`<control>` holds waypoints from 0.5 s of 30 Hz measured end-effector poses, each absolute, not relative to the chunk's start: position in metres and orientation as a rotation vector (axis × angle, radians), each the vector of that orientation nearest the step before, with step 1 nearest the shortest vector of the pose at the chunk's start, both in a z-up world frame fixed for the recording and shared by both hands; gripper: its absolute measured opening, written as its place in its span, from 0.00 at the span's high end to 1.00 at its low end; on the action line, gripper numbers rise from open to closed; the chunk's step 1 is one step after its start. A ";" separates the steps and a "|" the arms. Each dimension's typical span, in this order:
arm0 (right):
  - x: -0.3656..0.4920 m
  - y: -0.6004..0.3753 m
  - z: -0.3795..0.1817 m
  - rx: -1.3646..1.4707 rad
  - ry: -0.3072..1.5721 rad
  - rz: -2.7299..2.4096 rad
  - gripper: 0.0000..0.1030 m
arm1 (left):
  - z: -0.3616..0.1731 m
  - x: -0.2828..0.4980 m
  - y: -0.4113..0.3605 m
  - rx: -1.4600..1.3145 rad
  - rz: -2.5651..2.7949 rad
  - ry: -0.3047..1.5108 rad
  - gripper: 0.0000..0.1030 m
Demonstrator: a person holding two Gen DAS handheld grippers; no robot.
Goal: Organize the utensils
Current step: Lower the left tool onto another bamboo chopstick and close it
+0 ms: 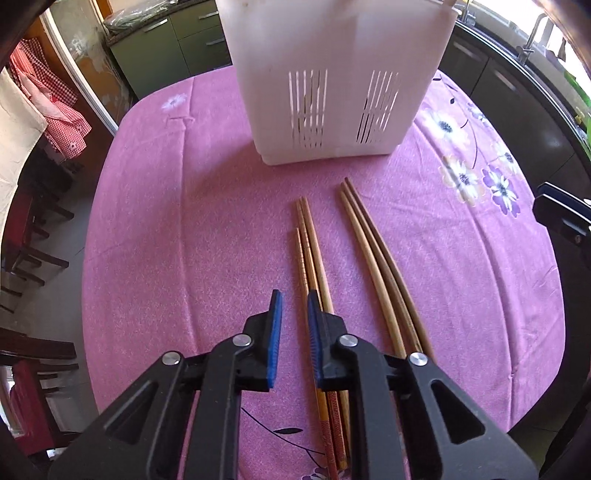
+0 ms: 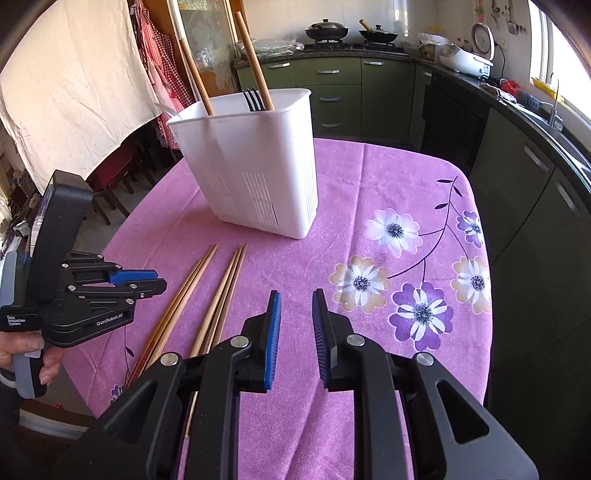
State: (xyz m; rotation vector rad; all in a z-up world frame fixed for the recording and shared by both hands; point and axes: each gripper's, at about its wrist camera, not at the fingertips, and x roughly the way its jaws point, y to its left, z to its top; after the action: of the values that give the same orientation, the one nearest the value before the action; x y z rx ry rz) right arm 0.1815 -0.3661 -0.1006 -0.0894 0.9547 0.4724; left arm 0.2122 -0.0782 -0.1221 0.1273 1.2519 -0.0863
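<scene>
A white slotted utensil holder (image 1: 332, 81) stands upright on the pink tablecloth; in the right wrist view (image 2: 255, 166) it holds two long wooden sticks (image 2: 255, 66) and a black fork (image 2: 253, 99). Two bundles of wooden chopsticks lie in front of it: a left bundle (image 1: 308, 251) and a longer right bundle (image 1: 373, 258), also visible in the right wrist view (image 2: 221, 291). My left gripper (image 1: 294, 306) is open and empty, hovering just left of the left bundle; it shows in the right wrist view (image 2: 147, 278). My right gripper (image 2: 295, 306) is open and empty above bare cloth, right of the chopsticks.
The round table's edge (image 2: 484, 295) drops off to the right toward dark cabinets (image 2: 517, 184). Chairs (image 1: 33, 258) and hanging cloths (image 2: 66, 92) stand to the left. A kitchen counter with pans (image 2: 351, 35) is behind.
</scene>
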 end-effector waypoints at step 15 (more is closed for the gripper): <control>0.185 -0.364 -0.111 -0.073 0.984 0.499 0.81 | -0.142 0.215 -0.075 0.121 -0.095 1.324 0.87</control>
State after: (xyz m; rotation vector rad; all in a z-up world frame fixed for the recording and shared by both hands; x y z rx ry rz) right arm 0.1853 -0.3639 -0.1106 -0.0734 0.9837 0.4990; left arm 0.2148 -0.0754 -0.1424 0.1207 1.3236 -0.0953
